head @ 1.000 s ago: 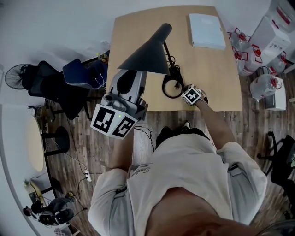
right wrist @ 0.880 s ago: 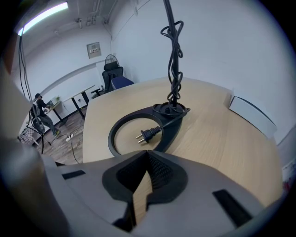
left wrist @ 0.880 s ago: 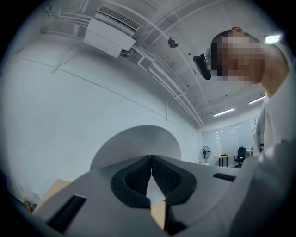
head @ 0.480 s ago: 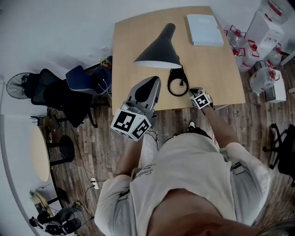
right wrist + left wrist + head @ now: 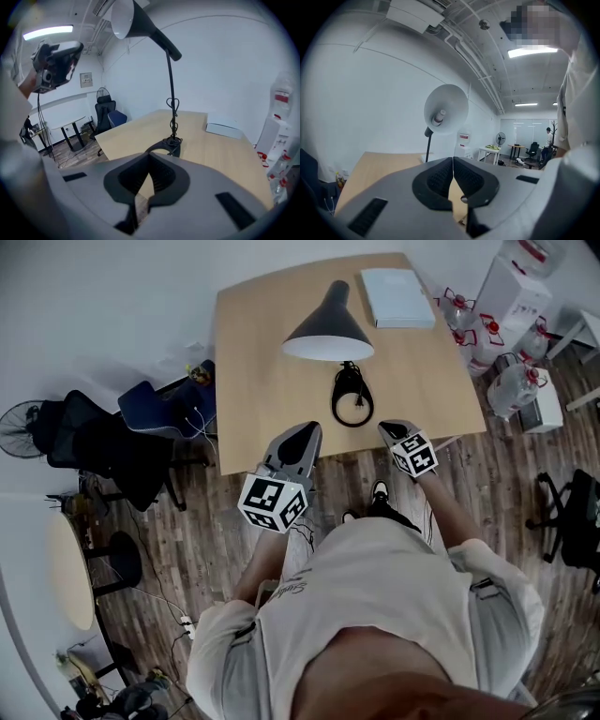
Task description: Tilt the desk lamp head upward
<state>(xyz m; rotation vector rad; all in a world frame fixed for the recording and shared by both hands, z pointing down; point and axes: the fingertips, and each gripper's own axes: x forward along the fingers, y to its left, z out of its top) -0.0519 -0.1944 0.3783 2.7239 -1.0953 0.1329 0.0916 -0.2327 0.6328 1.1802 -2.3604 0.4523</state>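
A black desk lamp stands on the wooden table [image 5: 262, 362]. Its cone head [image 5: 328, 322] is tipped, with the white inside showing at the near rim. The ring base [image 5: 352, 401] has a cord coiled on it. In the left gripper view the lamp head [image 5: 446, 108] shows its white inside and bulb. The right gripper view has the head [image 5: 133, 18] high up, the stem [image 5: 169, 89] and the base [image 5: 171, 142]. My left gripper [image 5: 305, 431] and right gripper [image 5: 388, 427] hover at the table's near edge, both shut and holding nothing, apart from the lamp.
A white flat box [image 5: 396, 298] lies at the table's far right corner. Several water bottles [image 5: 511, 381] stand on the floor at the right. Office chairs [image 5: 112, 437] and a fan [image 5: 19, 418] crowd the left side, and a small round table [image 5: 70, 559] sits lower left.
My left gripper came down from the lamp head and back to the near table edge. My right gripper drew back from the lamp base. The head now shows its white inside.
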